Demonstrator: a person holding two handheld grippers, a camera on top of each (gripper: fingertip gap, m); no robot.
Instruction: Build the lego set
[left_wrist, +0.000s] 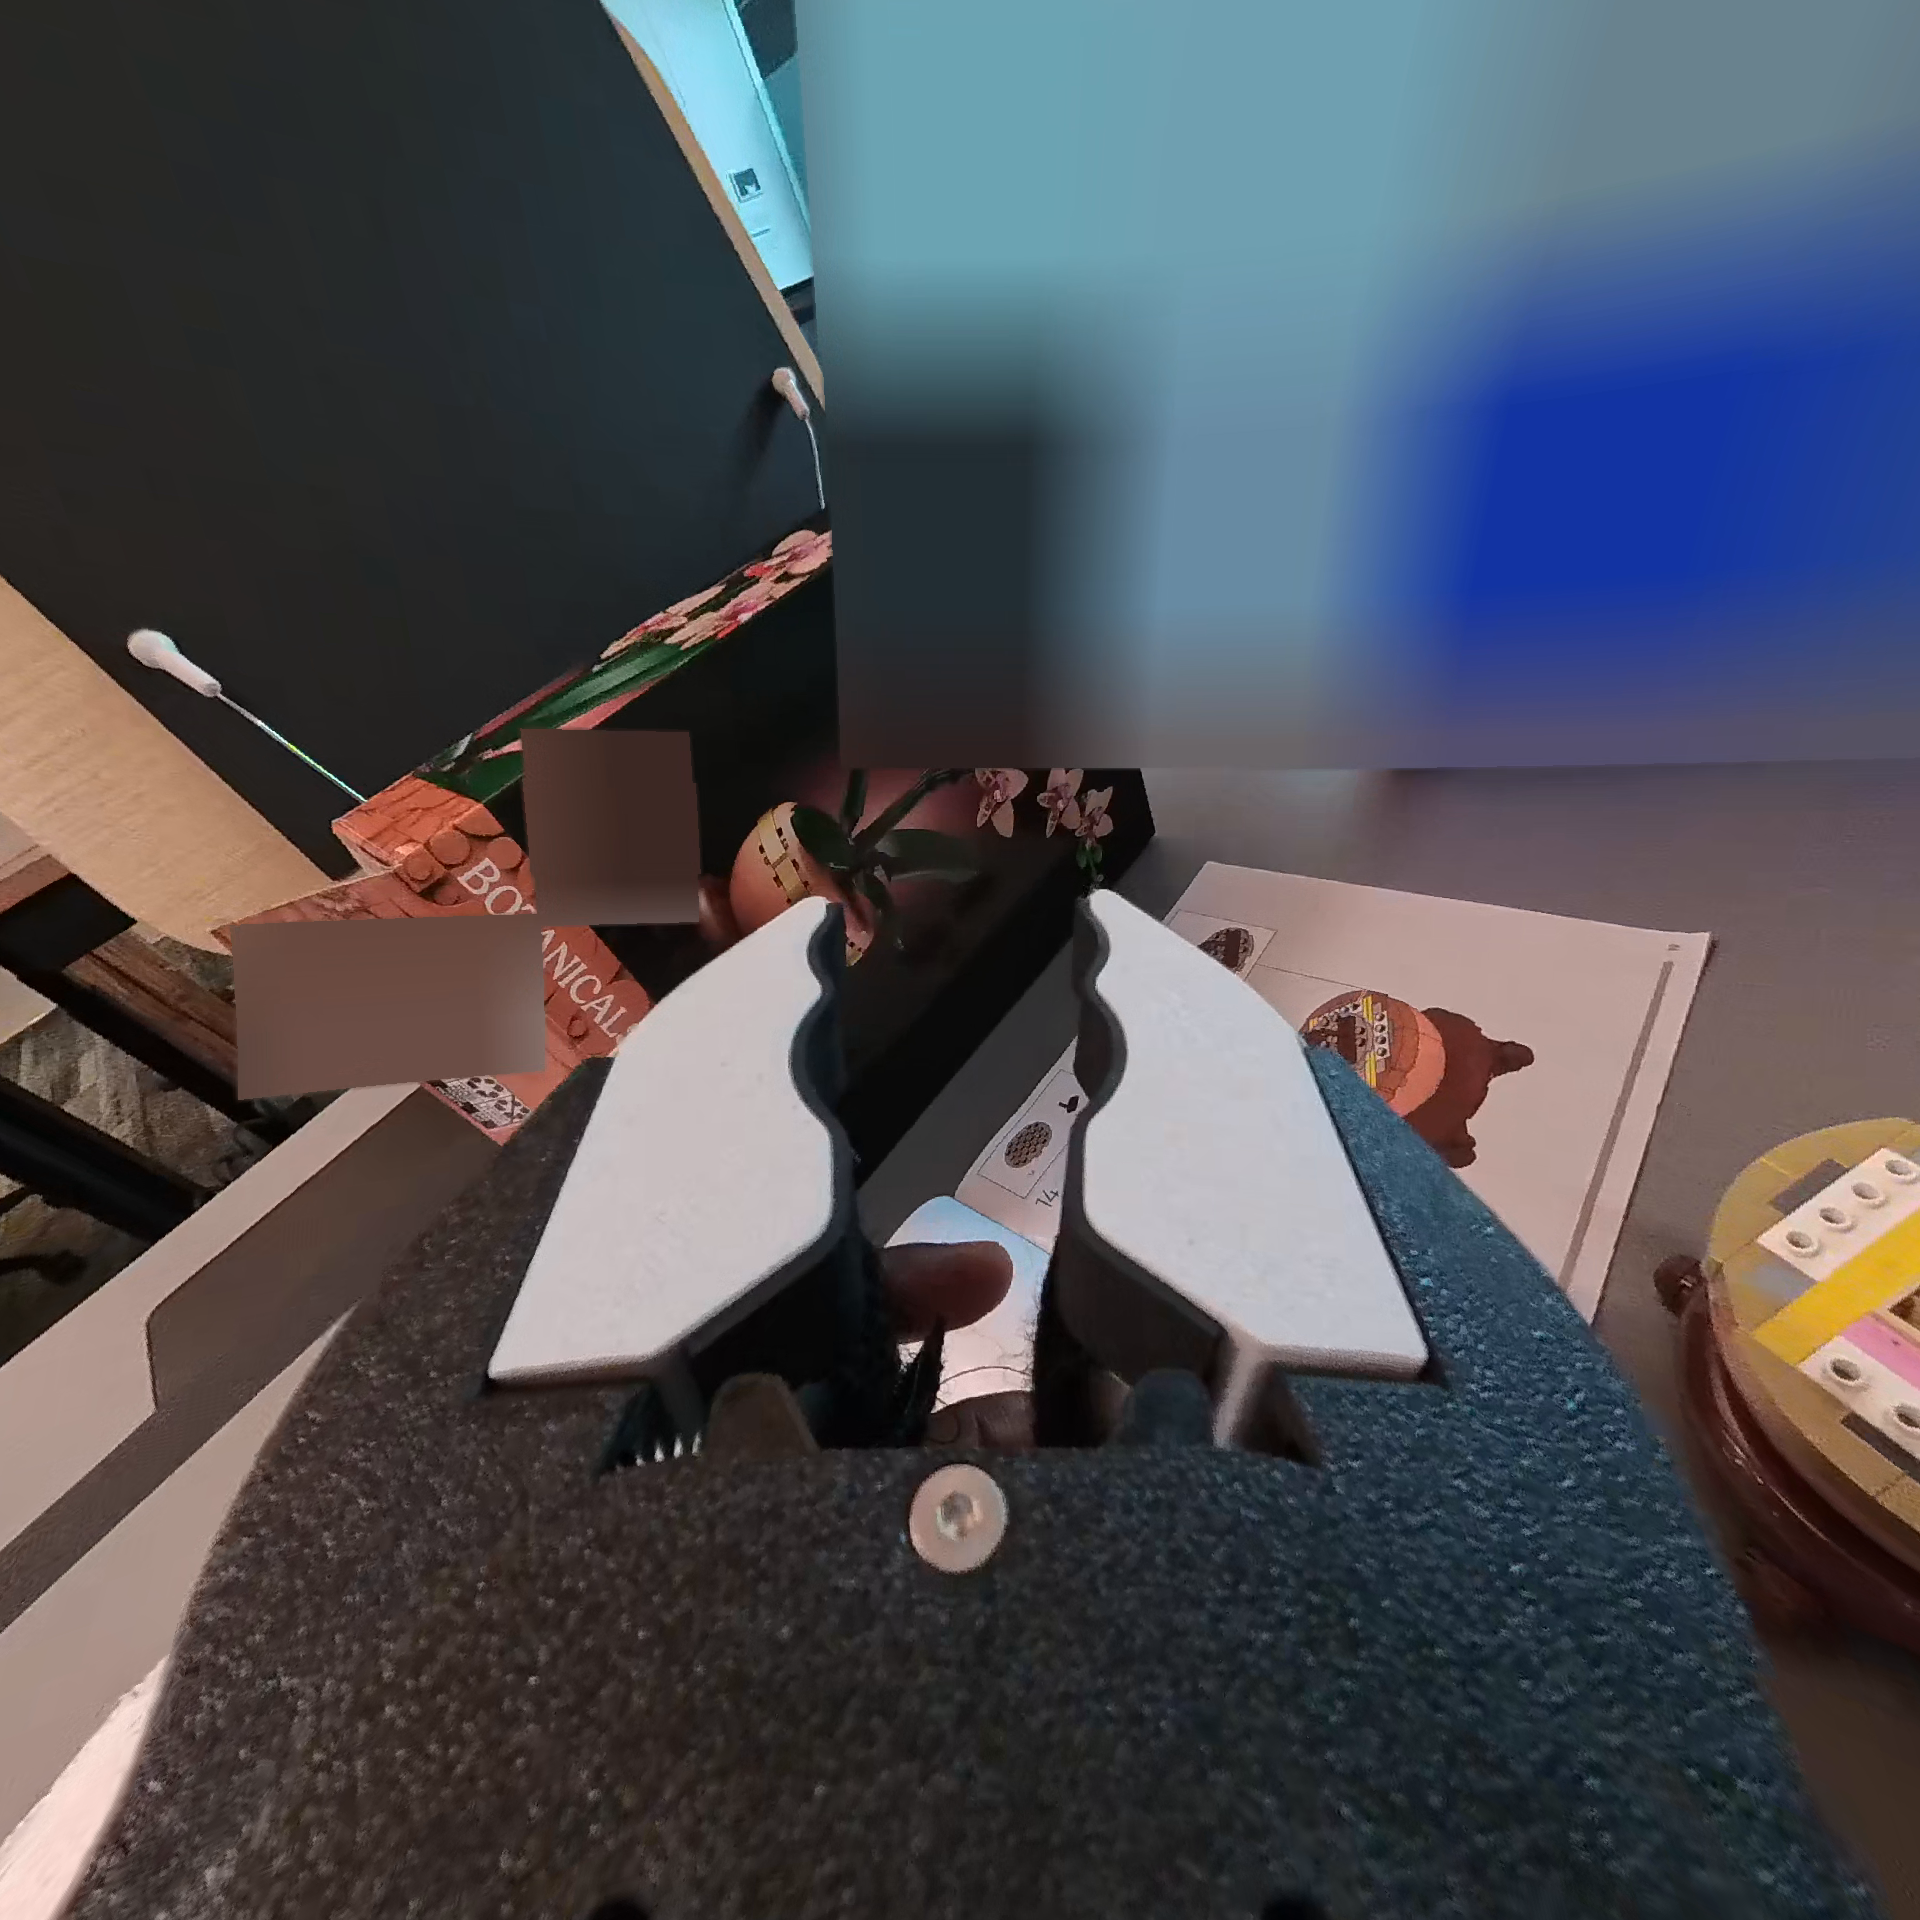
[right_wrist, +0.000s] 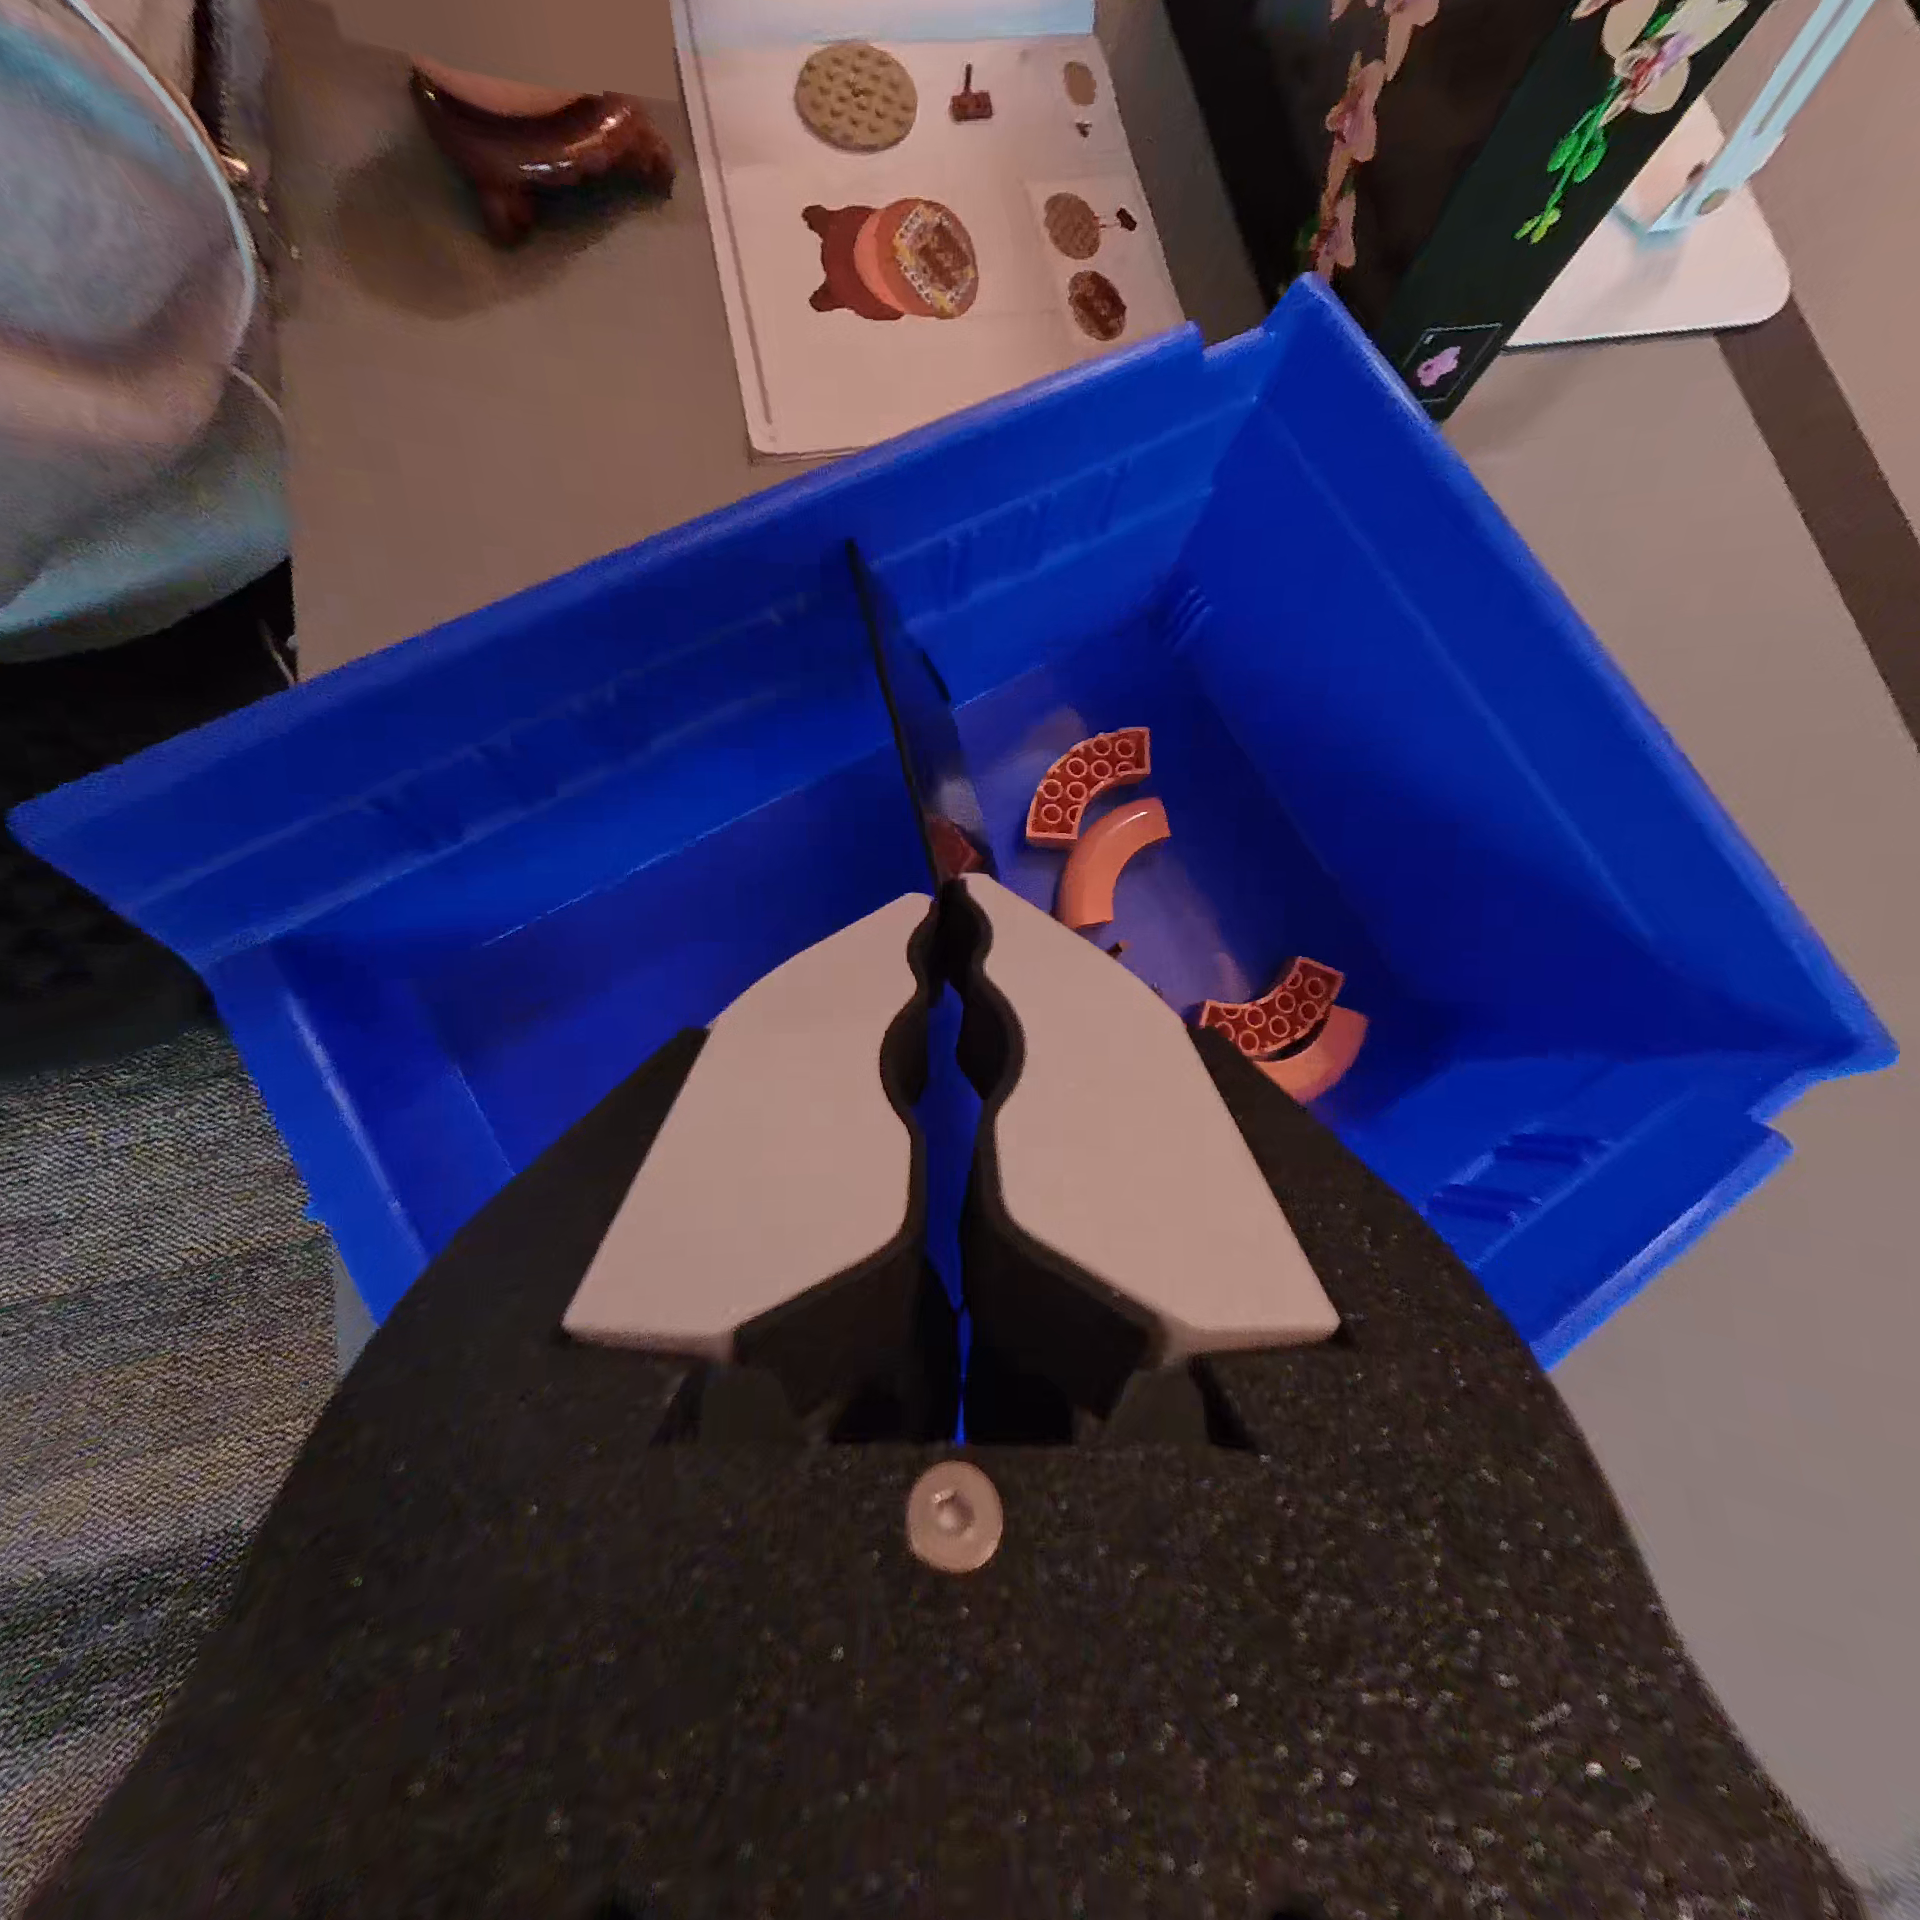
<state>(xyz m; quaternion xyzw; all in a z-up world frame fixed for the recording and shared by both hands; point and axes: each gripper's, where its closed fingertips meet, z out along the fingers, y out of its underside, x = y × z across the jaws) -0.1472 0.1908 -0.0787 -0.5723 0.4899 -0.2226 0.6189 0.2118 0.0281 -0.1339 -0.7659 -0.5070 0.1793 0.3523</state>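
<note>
A grey table (right_wrist: 499, 457) carries everything here, and the blue plastic bin (right_wrist: 1455, 748) on it serves as the landmark. The bin is open-topped, with a thin black divider (right_wrist: 904, 727) standing upright across its middle.

Behind the bin, touching its far rim, lies the open instruction booklet (right_wrist: 935, 343) with pictures of round plates and a brown footed base. To the right of the booklet, just behind the bin's far right corner, stands the dark set box (right_wrist: 1475, 187) printed with orchid flowers. Well to the left of the booklet sits a glossy brown footed lego base (right_wrist: 540, 145), slightly blurred.

In the left wrist view, a partly built round lego model (left_wrist: 1829, 1340) with a brown rim and a top of olive, yellow, white and pink bricks rests on the table just right of the booklet (left_wrist: 1455, 1039).

The left gripper (left_wrist: 956, 925) is held above the table with its grey fingers spread apart and nothing between them.

The right gripper (right_wrist: 951, 899) hangs over the bin with its fingertips pressed together right at the near end of the divider; it may be pinching the divider's edge, but the view is too tight to tell.

Inside the bin, right of the divider, lie curved brown studded lego pieces (right_wrist: 1086, 784) and smooth tan arch pieces (right_wrist: 1107, 862), with another such pair (right_wrist: 1283, 1013) nearer the gripper.
</note>
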